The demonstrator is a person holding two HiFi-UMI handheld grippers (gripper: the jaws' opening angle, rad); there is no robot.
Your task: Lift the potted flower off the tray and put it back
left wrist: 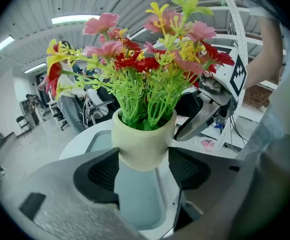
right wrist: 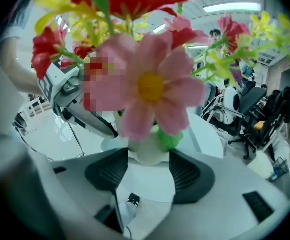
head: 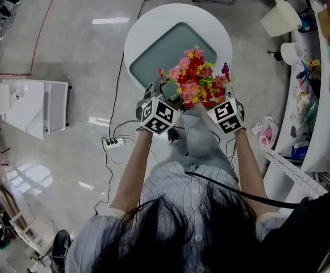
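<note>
The potted flower (head: pixel 197 79), red, pink and yellow blooms in a cream pot (left wrist: pixel 142 145), hangs in the air above the near edge of the grey-green tray (head: pixel 163 53). My left gripper (left wrist: pixel 142 160) is shut on the pot, one pad on each side. From the opposite side my right gripper (right wrist: pixel 147 165) is shut on the same pot (right wrist: pixel 148 153). In the head view the left gripper (head: pixel 162 106) and right gripper (head: pixel 224 108) meet under the blooms, which hide the pot. The tray (left wrist: pixel 135 194) shows well below the pot.
The tray lies on a round white table (head: pixel 147 24). A power strip (head: pixel 114 143) and cables lie on the floor to the left. A white cabinet (head: pixel 37 104) stands at far left, and cluttered shelving (head: pixel 318 95) runs along the right.
</note>
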